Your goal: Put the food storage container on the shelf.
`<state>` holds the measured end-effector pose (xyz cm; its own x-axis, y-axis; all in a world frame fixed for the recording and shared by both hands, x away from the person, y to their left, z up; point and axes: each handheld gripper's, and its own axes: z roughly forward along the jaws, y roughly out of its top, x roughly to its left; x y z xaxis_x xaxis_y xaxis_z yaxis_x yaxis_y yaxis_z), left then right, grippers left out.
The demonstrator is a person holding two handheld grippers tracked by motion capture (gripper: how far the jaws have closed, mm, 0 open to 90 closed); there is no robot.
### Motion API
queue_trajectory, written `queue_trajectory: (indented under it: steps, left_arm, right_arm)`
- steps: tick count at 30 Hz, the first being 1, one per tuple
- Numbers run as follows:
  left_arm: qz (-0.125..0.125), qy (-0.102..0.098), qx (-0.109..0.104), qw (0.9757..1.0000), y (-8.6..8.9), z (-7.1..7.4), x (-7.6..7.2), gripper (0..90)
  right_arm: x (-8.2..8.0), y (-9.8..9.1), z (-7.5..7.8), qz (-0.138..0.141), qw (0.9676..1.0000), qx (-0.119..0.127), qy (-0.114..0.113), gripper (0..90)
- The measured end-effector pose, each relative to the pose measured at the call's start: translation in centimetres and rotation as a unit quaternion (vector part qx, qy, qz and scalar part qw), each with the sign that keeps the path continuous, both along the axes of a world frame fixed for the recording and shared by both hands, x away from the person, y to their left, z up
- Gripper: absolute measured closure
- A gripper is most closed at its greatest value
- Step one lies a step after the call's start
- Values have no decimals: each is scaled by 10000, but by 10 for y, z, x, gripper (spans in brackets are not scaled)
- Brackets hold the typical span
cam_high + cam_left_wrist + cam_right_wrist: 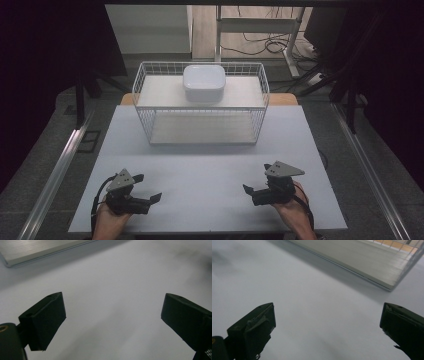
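A white wire rack with two shelves stands at the back of the white table. On its upper shelf sits a white rounded-square container. My left gripper rests low over the table's front left, open, with nothing between its fingers. My right gripper is at the front right, also open and empty; its fingers stand wide apart over bare table. The rack's lower shelf edge lies ahead in the right gripper view, and a corner of that shelf lies ahead in the left gripper view.
Metal rails run along both sides of the table on the grey floor. Cables and a white desk frame lie beyond the rack. A wide stretch of table separates the grippers from the rack.
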<state>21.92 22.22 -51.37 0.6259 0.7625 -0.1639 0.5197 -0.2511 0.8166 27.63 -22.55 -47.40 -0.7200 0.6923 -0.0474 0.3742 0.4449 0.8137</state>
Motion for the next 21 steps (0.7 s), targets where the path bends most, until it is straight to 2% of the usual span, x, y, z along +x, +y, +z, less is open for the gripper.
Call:
queue_trajectory:
  steps: [6, 13, 21]
  left_arm:
    - [103, 40, 20, 9999, 10, -5, -8, 51]
    - [237, 97, -60, 9997, 23, -9, -16, 52]
    - [233, 329, -95, 9991, 28, -16, -17, 49]
  right_arm:
    - [-5, -12, -4, -150, 9999, -43, 37, 0]
    - [-10, -25, -11, -312, 9994, -105, 101, 0]
    - [-15, -37, -19, -489, 9985, -140, 212, 0]
